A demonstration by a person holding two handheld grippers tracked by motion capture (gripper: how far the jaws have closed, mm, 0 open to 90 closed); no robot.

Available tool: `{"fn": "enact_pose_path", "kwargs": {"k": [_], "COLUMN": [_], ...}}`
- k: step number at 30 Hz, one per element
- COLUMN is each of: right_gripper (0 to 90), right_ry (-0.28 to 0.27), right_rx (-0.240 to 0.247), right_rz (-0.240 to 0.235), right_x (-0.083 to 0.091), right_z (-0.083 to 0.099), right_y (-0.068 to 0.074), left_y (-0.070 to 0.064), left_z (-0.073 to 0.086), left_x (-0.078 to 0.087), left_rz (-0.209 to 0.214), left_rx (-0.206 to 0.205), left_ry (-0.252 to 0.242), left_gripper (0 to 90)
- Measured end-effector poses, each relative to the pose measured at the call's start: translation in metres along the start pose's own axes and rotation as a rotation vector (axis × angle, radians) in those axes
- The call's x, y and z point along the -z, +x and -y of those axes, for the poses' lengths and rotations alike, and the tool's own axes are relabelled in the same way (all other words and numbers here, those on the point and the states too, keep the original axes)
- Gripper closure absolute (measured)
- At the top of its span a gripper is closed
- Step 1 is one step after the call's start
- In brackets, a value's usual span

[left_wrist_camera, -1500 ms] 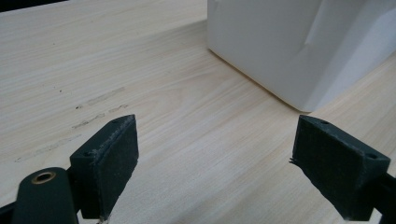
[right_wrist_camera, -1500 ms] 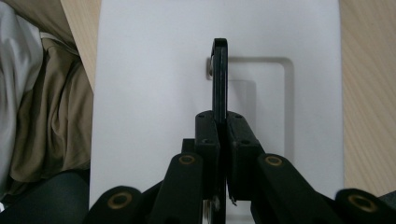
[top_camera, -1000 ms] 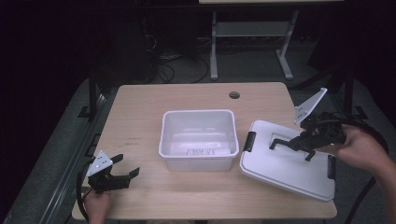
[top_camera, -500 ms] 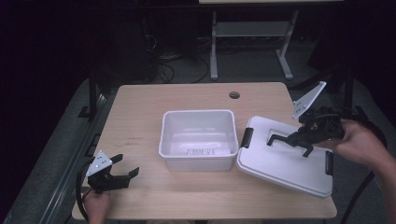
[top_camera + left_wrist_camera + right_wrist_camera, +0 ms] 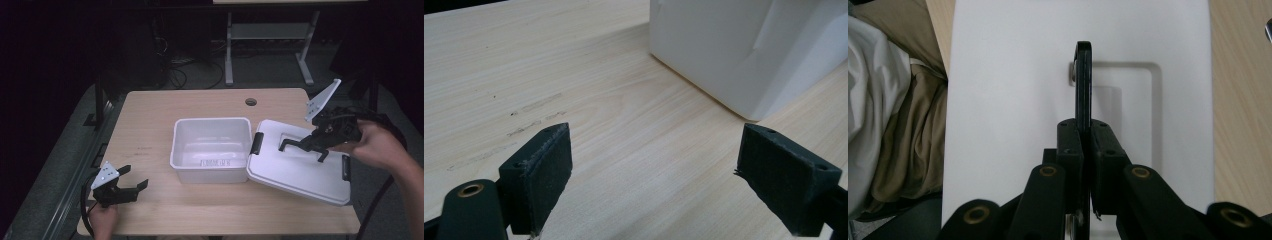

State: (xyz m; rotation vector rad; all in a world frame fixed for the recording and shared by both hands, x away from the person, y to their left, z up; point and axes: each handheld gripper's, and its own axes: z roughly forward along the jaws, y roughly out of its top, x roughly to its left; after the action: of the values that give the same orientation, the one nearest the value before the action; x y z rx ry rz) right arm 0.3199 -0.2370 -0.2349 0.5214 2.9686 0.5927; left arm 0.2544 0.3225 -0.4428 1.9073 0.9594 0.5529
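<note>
The white lid (image 5: pixel 300 167) sits right of centre in the high view, tilted, its left edge with the black latch touching or overlapping the right rim of the open white box (image 5: pixel 211 149) in the middle of the frame. The right tongs (image 5: pixel 304 146) are closed on the lid's black handle (image 5: pixel 302 142), which they hold up on edge. So the grasp is made and the lid appears lifted at least on its left side; what seems left is carrying it fully across and seating it on the box, then fastening the latches. The box looks empty.

The right gripper view shows what the high view cannot: the handle (image 5: pixel 1083 85) is pinched flat between the two pads, standing above the recess in the lid (image 5: pixel 1008 90), with cloth at the frame's left. Whether the lid's far edge rests on the surface (image 5: pixel 150 115) is hard to judge from above.

The left tongs (image 5: pixel 131 188) lie at the lower left of the high view, open and holding nothing. Their own view looks along the bare surface (image 5: pixel 599 110) to a lower corner of the box (image 5: pixel 744 50) at upper right.
</note>
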Motion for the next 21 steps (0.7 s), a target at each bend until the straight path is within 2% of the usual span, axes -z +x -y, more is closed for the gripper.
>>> {"fn": "enact_pose_path", "kwargs": {"k": [9, 21], "right_gripper": [84.6, 84.6], "right_ry": [-0.01, -0.016], "right_rx": [0.041, 0.067], "right_rz": [-0.002, -0.002], "right_x": [0.003, 0.007], "right_z": [-0.022, -0.045], "right_y": [0.002, 0.002], "left_y": [0.0, 0.0], "left_z": [0.0, 0.001], "left_x": [0.002, 0.003], "left_rz": [-0.003, -0.002], "left_rx": [0.004, 0.008], "left_ry": [-0.008, -0.01], "left_gripper": [13.6, 13.6]}}
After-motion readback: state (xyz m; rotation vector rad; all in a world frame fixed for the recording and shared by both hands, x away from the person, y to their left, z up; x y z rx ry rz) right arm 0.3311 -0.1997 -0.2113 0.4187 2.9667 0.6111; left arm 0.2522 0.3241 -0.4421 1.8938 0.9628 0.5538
